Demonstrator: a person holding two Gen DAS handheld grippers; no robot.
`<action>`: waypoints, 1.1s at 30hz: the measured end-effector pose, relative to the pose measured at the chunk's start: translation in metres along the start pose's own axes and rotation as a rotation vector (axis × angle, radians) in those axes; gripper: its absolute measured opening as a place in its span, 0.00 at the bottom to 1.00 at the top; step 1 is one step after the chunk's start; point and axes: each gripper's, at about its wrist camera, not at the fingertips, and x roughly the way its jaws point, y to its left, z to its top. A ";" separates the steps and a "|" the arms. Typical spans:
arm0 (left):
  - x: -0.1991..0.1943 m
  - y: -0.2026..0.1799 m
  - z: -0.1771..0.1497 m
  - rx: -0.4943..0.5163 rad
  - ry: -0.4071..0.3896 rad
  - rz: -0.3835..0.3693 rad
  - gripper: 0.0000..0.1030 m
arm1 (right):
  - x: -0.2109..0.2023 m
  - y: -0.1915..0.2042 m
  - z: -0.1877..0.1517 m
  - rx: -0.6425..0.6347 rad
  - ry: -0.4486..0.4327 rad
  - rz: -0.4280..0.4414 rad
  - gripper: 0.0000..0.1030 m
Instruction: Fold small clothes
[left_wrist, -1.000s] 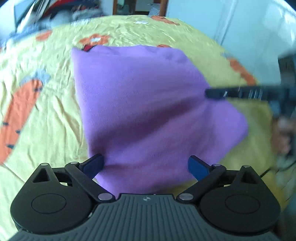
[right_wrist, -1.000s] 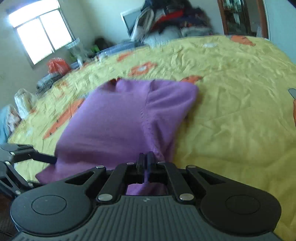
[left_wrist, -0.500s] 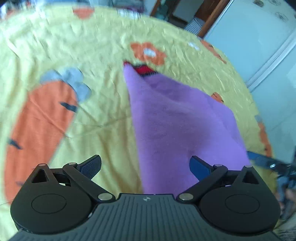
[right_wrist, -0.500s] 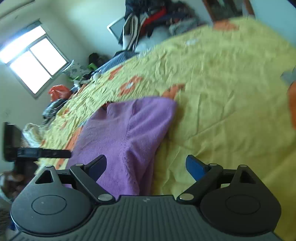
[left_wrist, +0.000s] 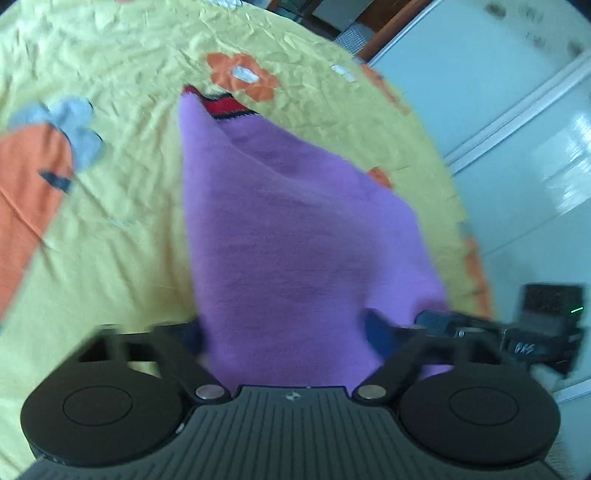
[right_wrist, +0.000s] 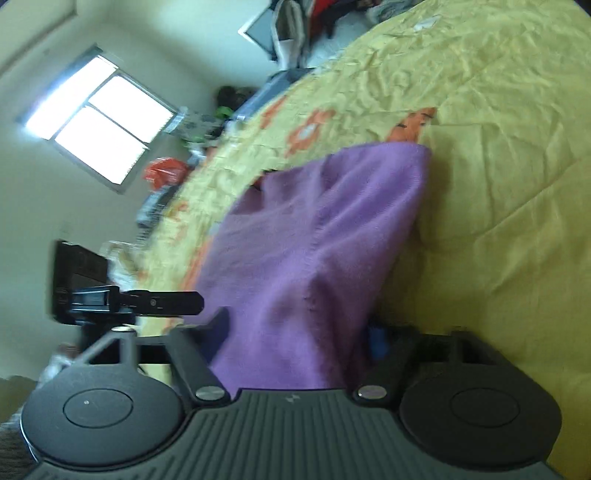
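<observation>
Left wrist view: the purple garment (left_wrist: 291, 236) lies on the yellow bedspread (left_wrist: 122, 229), its near edge running between the fingers of the left gripper (left_wrist: 286, 332). The jaws are closing with cloth between them — whether the pads press it yet cannot be told. The right gripper (left_wrist: 436, 319) shows at the right, at the garment's near corner.

Right wrist view: the right gripper (right_wrist: 299, 332) is closing likewise, purple fabric filling the gap — contact unclear. A window (right_wrist: 99, 118) sits far left.
</observation>
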 end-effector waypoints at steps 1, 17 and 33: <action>0.000 -0.002 0.001 0.001 0.006 0.012 0.51 | 0.002 0.003 0.000 -0.009 0.001 -0.022 0.36; -0.060 -0.046 0.018 0.249 -0.229 0.224 0.22 | -0.003 0.121 0.027 -0.341 -0.188 -0.235 0.19; -0.068 0.047 -0.001 0.097 -0.018 0.196 0.41 | 0.057 0.097 -0.005 -0.248 -0.054 -0.272 0.42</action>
